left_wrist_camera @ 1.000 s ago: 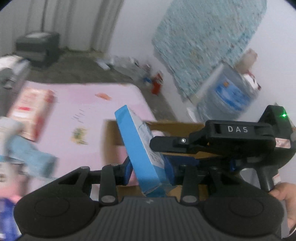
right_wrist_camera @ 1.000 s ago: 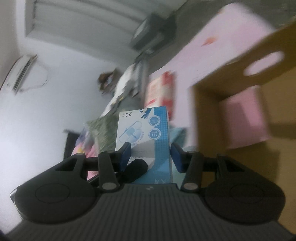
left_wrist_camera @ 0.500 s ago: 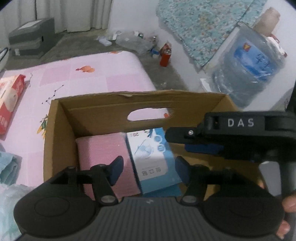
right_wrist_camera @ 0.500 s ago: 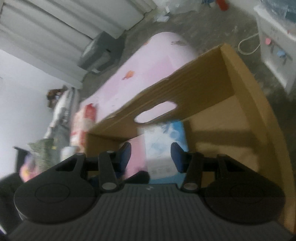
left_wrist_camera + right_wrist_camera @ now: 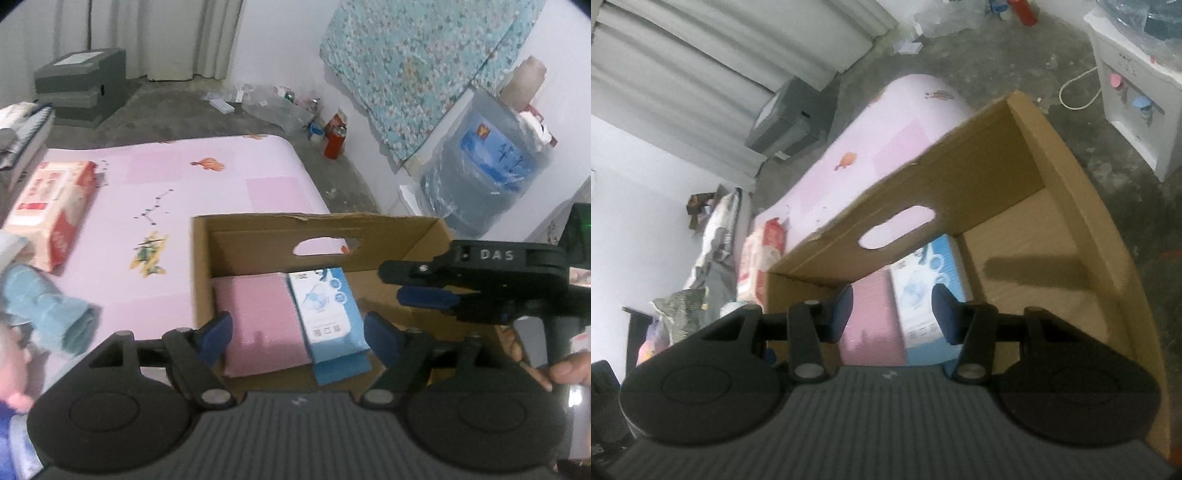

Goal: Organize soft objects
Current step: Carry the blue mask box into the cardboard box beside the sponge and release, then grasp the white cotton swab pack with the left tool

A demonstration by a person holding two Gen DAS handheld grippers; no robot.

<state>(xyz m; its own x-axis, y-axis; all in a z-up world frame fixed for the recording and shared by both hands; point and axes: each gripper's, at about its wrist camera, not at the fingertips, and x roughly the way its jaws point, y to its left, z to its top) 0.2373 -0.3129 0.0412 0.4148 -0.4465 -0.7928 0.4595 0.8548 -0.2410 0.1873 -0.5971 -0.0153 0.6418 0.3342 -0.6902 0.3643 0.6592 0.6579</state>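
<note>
A cardboard box (image 5: 258,230) with a hand-hole sits on the pink mattress (image 5: 177,192). Inside lie a pink folded cloth (image 5: 258,321) and a blue pack of masks (image 5: 328,314), side by side. My left gripper (image 5: 297,334) is open and empty above the box's near edge. My right gripper (image 5: 892,314) is open and empty over the same box (image 5: 979,184); it shows in the left wrist view (image 5: 417,288) at the right. The cloth (image 5: 871,317) and blue pack (image 5: 923,288) show between its fingers.
A red and white tissue pack (image 5: 51,206) and a rolled light blue towel (image 5: 48,314) lie on the mattress at the left. A water jug (image 5: 491,166), a red bottle (image 5: 334,138) and a grey box (image 5: 81,85) stand on the floor.
Both grippers held the blue pack one second ago. It now lies in the box beside the pink cloth, and both grippers have opened and drawn back a little.
</note>
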